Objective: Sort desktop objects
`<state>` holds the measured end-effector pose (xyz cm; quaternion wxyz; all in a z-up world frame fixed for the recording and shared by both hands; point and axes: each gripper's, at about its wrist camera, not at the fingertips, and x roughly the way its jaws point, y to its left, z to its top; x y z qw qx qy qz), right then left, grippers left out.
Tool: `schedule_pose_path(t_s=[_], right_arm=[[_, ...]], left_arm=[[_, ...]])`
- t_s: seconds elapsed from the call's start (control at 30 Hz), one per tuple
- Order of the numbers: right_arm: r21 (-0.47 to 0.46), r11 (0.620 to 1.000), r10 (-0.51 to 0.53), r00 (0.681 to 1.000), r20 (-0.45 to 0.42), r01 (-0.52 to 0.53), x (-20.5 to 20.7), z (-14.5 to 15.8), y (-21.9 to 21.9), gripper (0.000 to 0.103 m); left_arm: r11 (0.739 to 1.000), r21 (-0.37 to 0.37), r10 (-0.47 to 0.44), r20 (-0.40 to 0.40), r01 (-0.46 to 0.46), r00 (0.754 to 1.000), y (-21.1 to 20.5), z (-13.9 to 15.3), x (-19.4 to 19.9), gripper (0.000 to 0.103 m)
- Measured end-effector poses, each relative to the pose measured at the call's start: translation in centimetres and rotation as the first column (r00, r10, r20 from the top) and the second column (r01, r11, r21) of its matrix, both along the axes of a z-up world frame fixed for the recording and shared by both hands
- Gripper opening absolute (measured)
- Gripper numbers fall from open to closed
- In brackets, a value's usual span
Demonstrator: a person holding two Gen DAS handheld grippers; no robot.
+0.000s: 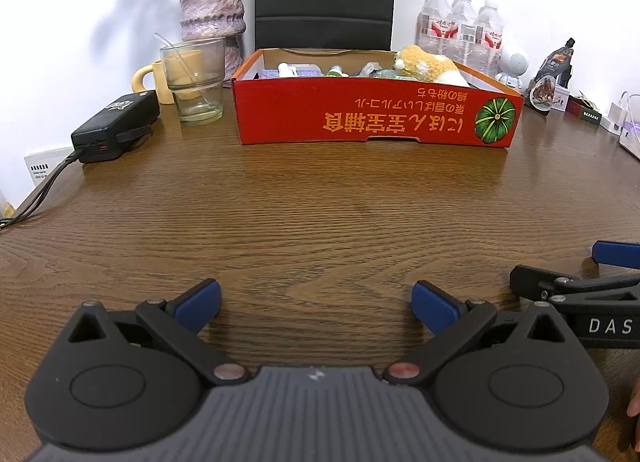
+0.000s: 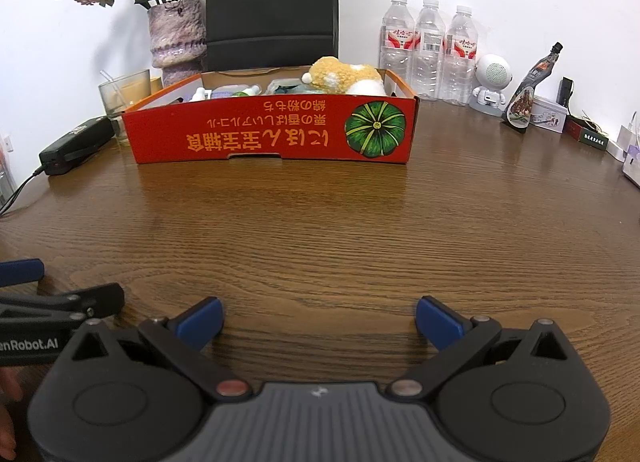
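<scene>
Red cardboard box (image 1: 376, 112), upper centre of the left wrist view and upper centre-left of the right wrist view, holds the sorted items, a yellow plush toy (image 1: 428, 64) among them; its long side faces both tools across bare wooden table (image 1: 320, 214). Left gripper (image 1: 316, 304) and right gripper (image 2: 318, 320), lower centre, stand wide open and empty, about equally distant.

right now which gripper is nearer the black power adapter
Left. The left gripper is open over the table's near edge, on the side of the black power adapter. The right gripper, also open, sits beside it, farther from the adapter.
</scene>
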<state>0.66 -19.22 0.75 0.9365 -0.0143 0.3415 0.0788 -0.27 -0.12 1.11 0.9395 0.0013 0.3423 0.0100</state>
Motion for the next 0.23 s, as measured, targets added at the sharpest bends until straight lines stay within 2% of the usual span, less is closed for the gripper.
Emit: schedule_pose_path(t_s=[0.23], right_arm=[[0.0, 1.0, 0.0, 1.0, 0.0, 0.0, 0.04, 0.0, -0.07, 0.103]], left_arm=[[1.0, 0.0, -0.003, 0.0, 0.003, 1.0, -0.02, 0.0, 0.04, 0.103]])
